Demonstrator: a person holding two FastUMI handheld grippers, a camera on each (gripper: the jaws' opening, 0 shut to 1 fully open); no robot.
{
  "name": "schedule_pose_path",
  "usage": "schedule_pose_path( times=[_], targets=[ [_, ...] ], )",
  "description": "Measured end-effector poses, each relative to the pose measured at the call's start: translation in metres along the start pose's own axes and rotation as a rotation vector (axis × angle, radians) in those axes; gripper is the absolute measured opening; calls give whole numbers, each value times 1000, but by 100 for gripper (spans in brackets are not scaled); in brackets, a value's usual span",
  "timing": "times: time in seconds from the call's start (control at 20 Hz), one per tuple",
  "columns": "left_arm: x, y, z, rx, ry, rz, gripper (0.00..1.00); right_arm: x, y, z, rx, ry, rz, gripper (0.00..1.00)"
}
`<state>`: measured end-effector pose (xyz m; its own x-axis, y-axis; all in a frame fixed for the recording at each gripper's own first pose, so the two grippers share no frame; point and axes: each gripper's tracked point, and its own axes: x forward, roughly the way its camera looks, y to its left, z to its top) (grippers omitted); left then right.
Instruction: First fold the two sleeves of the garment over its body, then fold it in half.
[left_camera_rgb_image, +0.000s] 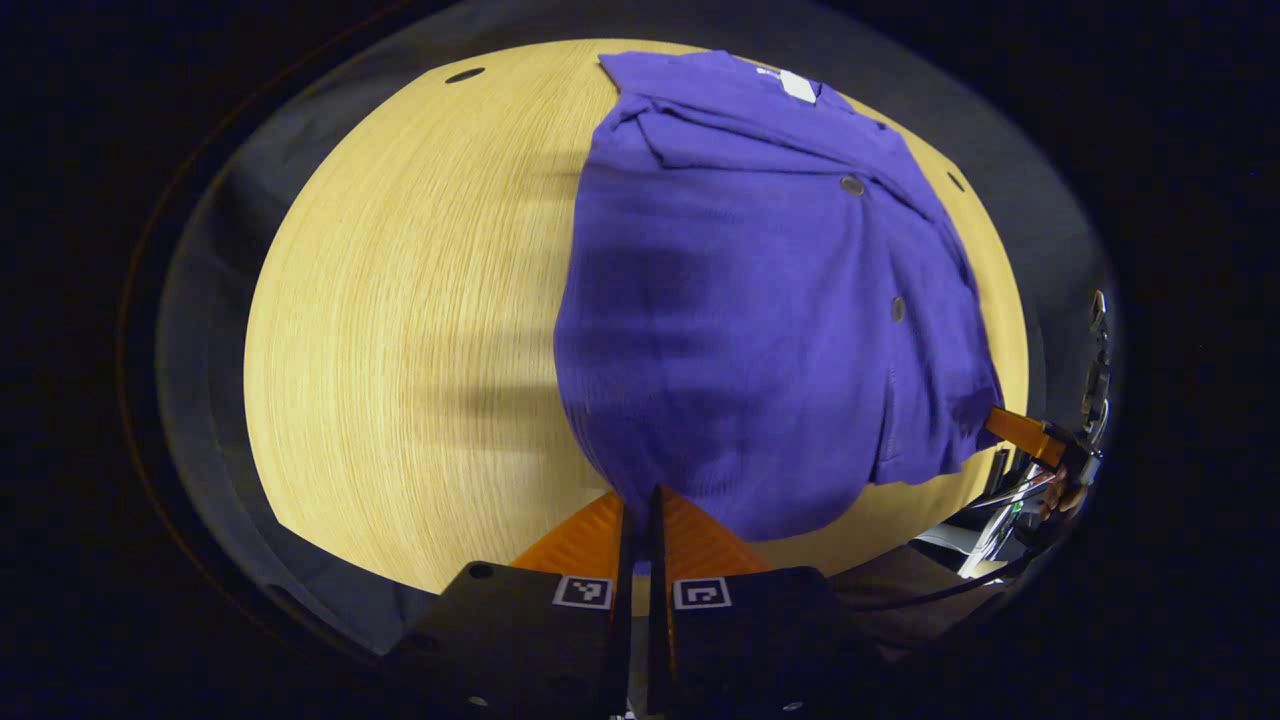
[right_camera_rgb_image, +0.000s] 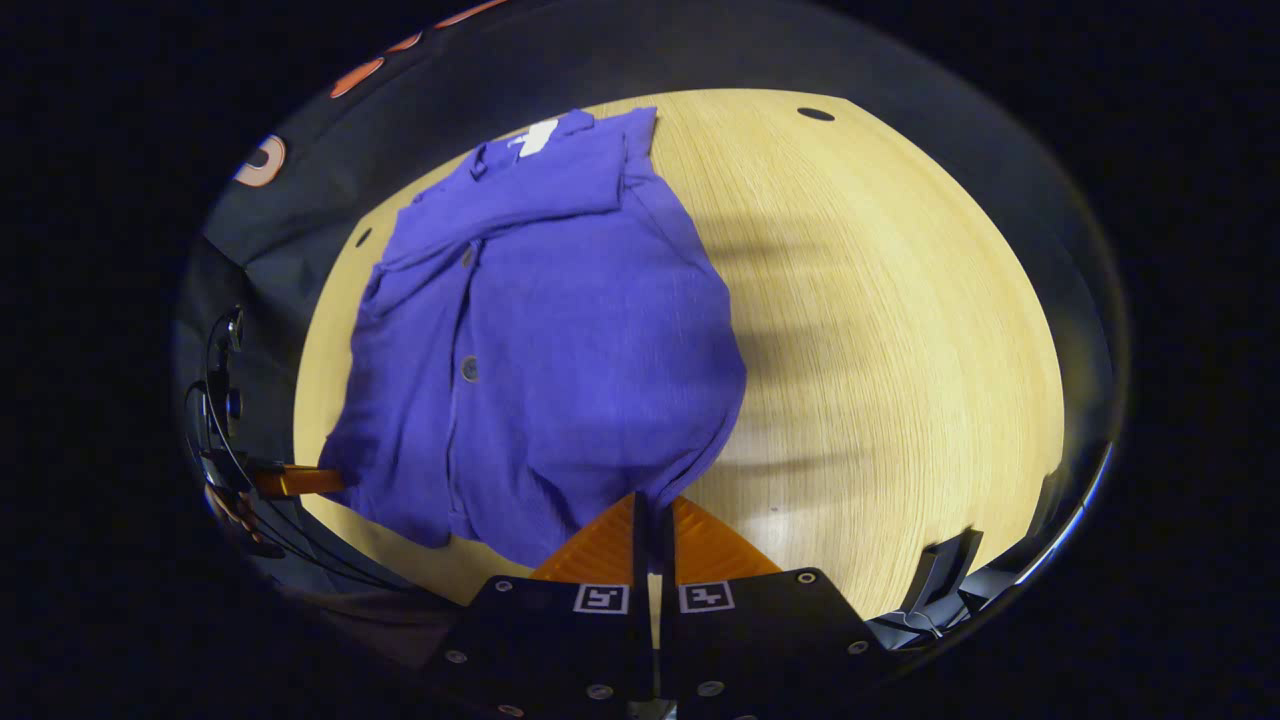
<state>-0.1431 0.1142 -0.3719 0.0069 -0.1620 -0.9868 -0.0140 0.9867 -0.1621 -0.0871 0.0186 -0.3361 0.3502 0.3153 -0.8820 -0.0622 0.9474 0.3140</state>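
The left claw (left_camera_rgb_image: 640, 500) has its two fingers pressed together on the near hem of the shirt (left_camera_rgb_image: 760, 320), at the hem's left corner, and the cloth rises straight off the fingertips, so the pinch looks like it is carrying that corner off the counter (left_camera_rgb_image: 400, 330). The right claw (right_camera_rgb_image: 652, 510) is clamped the same way on the hem's other corner, with the fabric pulled into a small peak where it enters the fingers. In the left gripper view the right claw also appears farther off at the right edge, its fingers reaching into the shirt's lower corner, and the right gripper view likewise catches the left claw at its left edge against the hem. Holding both bottom corners at once keeps the hem stretched level between the hands, which is what a clean half-fold needs: the lower edge can be carried as one straight line toward the collar (left_camera_rgb_image: 795, 85). The shirt lies button-side up on the counter, collar at the far end, and both sleeves appear already laid across the body near the shoulders, so I judge the sleeve step finished and the half-fold in hand. The risk is one corner slipping, which would skew the fold.
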Motion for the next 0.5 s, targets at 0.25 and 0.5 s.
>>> schedule_pose_path(
  times=[0.25,0.5],
  targets=[
    [-34,-16,42,65,-86,-24,8,-28,22,45,-34,-99,29,4],
    [-63,-39,84,83,-159,-74,8,-49,38,87,-92,-181,40,4]
  ],
)
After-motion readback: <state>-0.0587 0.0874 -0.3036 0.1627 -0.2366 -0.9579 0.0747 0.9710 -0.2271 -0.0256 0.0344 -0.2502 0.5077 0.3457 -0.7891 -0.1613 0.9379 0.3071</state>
